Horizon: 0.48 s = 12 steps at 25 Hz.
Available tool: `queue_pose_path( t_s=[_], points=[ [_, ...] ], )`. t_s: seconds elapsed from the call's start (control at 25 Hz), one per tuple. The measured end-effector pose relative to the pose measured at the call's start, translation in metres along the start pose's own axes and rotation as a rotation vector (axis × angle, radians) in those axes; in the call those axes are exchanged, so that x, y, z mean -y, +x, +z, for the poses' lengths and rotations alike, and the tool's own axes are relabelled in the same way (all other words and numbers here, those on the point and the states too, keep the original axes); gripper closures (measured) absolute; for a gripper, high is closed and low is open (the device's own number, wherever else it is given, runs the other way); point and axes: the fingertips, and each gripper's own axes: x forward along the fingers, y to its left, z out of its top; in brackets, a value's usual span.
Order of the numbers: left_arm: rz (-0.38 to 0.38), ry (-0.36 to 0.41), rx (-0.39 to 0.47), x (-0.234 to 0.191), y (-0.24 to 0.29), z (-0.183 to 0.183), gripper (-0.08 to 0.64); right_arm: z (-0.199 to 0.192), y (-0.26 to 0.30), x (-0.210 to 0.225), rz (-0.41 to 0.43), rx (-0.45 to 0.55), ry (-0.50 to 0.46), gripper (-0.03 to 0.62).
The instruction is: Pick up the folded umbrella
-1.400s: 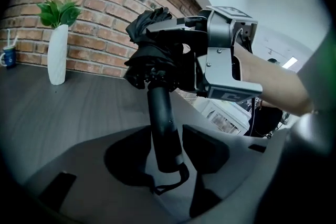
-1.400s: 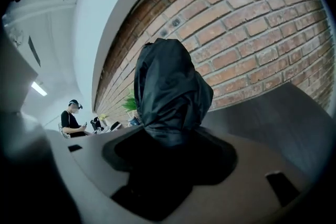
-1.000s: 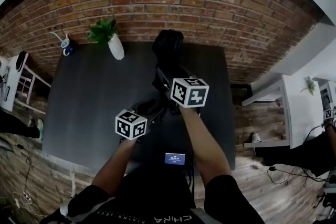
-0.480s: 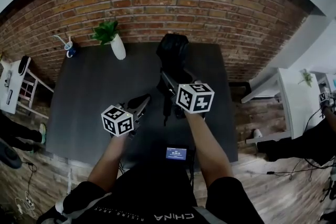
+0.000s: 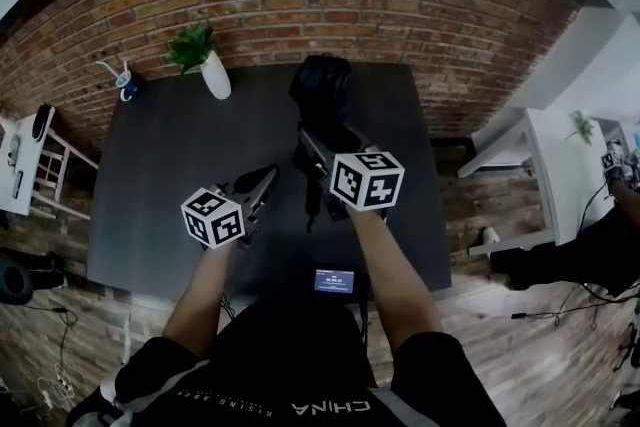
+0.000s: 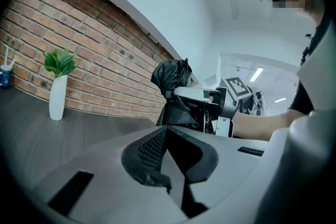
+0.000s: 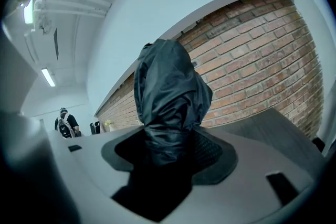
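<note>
The folded black umbrella [image 5: 322,95] is in my right gripper [image 5: 312,145], which is shut on its wrinkled fabric [image 7: 169,97]. It points away toward the brick wall, and a dark strap hangs from its near end [image 5: 311,203]. The right gripper's pads [image 7: 210,152] press on both sides of the bundle. My left gripper [image 5: 262,181] is to the left of the umbrella and apart from it. Its jaws [image 6: 169,136] are shut with nothing between them. From the left gripper view I see the umbrella [image 6: 172,75] and the right gripper [image 6: 207,96] ahead.
The dark table [image 5: 170,175] carries a white vase with a green plant [image 5: 213,73] and a cup with a straw [image 5: 127,88] at its far left. A small screen [image 5: 333,280] sits at the near edge. A white shelf [image 5: 30,155] stands left, a white desk [image 5: 560,165] right.
My left gripper has drawn away from the umbrella to the left and risen, and its jaws have shut empty. The right gripper keeps hold of the umbrella and has shifted a little.
</note>
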Motion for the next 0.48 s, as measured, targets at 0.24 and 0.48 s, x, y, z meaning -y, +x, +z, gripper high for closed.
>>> queue_pose_path(
  t_s=[0.24,0.48],
  points=[
    [0.008,-0.007,0.005,0.021,0.005,-0.01,0.557,-0.004,-0.022,0.006,0.033,0.002,0.004,0.322],
    [0.023,-0.027,0.016,0.041,0.008,-0.02,0.557,-0.015,-0.043,0.013,0.067,-0.011,0.035,0.322]
  ],
)
